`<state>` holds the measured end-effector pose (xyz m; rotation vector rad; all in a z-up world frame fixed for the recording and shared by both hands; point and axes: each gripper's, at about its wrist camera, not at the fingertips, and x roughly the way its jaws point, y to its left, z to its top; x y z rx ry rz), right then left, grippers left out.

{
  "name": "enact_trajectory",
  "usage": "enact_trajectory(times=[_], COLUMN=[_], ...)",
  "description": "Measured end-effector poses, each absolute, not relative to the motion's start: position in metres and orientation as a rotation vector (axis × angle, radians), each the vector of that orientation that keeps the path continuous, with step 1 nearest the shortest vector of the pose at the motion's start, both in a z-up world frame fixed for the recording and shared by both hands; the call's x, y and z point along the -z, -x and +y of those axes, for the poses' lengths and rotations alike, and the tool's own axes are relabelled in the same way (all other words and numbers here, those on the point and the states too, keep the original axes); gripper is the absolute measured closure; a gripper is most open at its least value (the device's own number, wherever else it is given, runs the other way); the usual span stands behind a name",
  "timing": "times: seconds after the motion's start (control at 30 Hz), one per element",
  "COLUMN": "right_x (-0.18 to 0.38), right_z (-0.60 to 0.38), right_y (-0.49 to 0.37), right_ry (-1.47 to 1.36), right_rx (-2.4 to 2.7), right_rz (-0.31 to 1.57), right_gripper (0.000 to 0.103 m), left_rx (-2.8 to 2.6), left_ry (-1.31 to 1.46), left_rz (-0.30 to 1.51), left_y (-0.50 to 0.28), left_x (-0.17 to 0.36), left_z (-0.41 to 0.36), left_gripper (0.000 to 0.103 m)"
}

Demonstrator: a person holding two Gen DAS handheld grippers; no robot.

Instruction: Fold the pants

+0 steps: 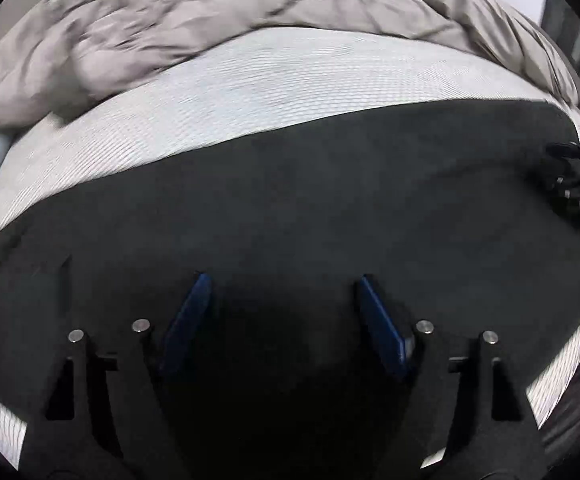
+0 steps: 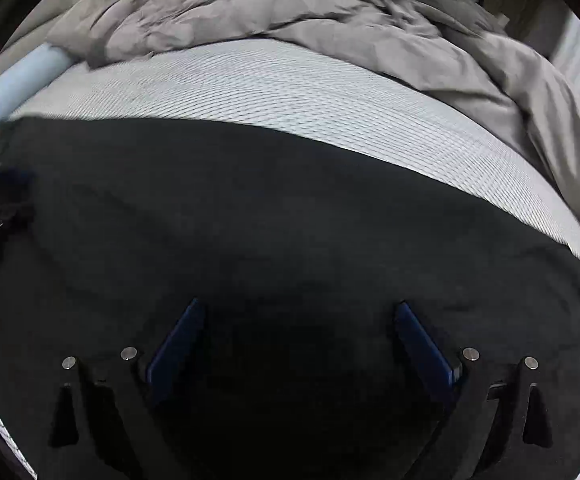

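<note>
Dark, soft pants (image 1: 309,208) lie flat on a ribbed white bed (image 1: 250,92) beside a crumpled grey duvet (image 1: 170,28); left tool (image 1: 284,280) and right tool (image 2: 299,306) hover wide open, empty.

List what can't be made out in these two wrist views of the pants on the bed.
- Pants: near edge hidden under the left gripper in the left wrist view and under the right gripper in the right wrist view; waistband, legs and folds lost in uniform black.
- Grey duvet: motion-blurred in the left view.
- Pale blue roll: cut off by the fisheye edge, identity unclear.
- Each gripper seen from the other's view: small, dark.
</note>
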<state>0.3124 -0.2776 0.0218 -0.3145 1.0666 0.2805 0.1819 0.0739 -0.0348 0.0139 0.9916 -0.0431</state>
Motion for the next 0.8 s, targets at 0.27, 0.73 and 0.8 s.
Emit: enact_trajectory(times=[0.27, 0.73, 0.8], right_x=[-0.030, -0.028, -0.034], right_z=[-0.321, -0.294, -0.292], right_y=[-0.298, -0.269, -0.268], right_ry=[0.265, 0.312, 0.297], right_rx=[-0.162, -0.288, -0.318], right_rz=[1.024, 1.004, 0.983], right_gripper=[0.003, 0.003, 0.003], left_rx=[0.108, 0.091, 0.075], left_ry=[0.042, 0.128, 0.101], left_rz=[0.905, 0.839, 0.880], left_y=[-0.121, -0.126, -0.157], left_x=[0.022, 0.018, 0.024], left_z=[0.119, 0.152, 0.140], left_gripper=[0.027, 0.045, 0.045])
